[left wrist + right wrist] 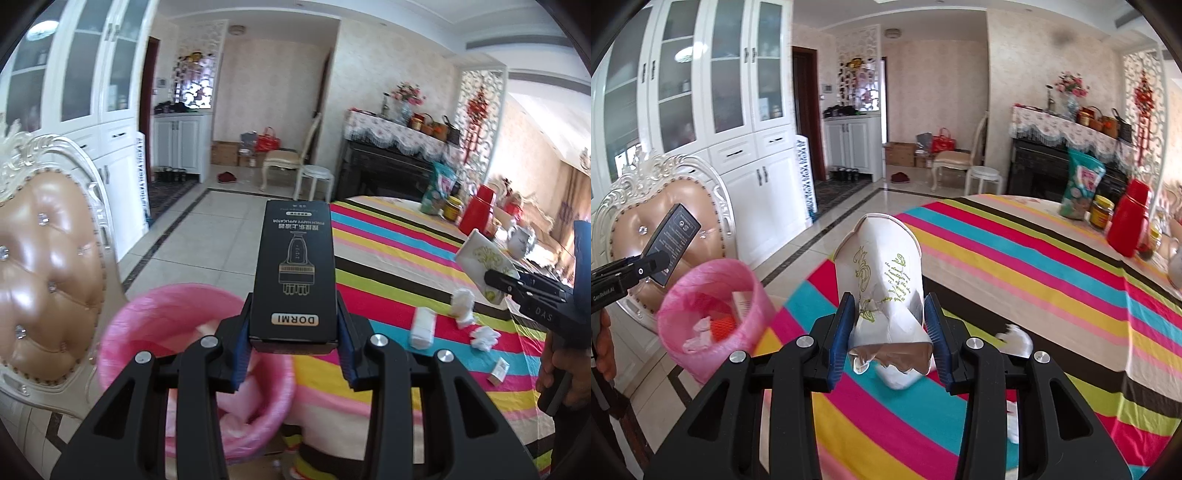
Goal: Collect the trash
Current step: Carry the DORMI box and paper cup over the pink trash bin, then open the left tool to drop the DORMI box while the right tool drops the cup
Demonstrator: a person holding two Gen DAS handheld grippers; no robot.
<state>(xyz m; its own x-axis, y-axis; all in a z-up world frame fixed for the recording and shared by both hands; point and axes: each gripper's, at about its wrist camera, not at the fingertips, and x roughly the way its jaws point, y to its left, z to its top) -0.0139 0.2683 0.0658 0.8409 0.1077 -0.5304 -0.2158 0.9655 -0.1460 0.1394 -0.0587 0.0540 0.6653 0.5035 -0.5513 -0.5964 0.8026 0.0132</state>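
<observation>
My left gripper (293,332) is shut on a black DORMI box (295,269) and holds it above the pink-lined trash bin (147,314). From the right wrist view the box (674,236) hangs just left of and above the bin (713,306), which holds crumpled paper and an orange scrap. My right gripper (890,321) is shut on a crushed white paper cup (882,280) with green print, above the striped tablecloth (1015,266). In the left wrist view the cup (484,262) and right gripper (517,284) sit at the right.
Crumpled tissues (461,306), a folded tissue pack (423,326) and a small carton (498,371) lie on the cloth. A red thermos (1126,221), jar (1102,212) and snack bag (1080,188) stand at the table's far end. A padded chair (48,277) stands beside the bin.
</observation>
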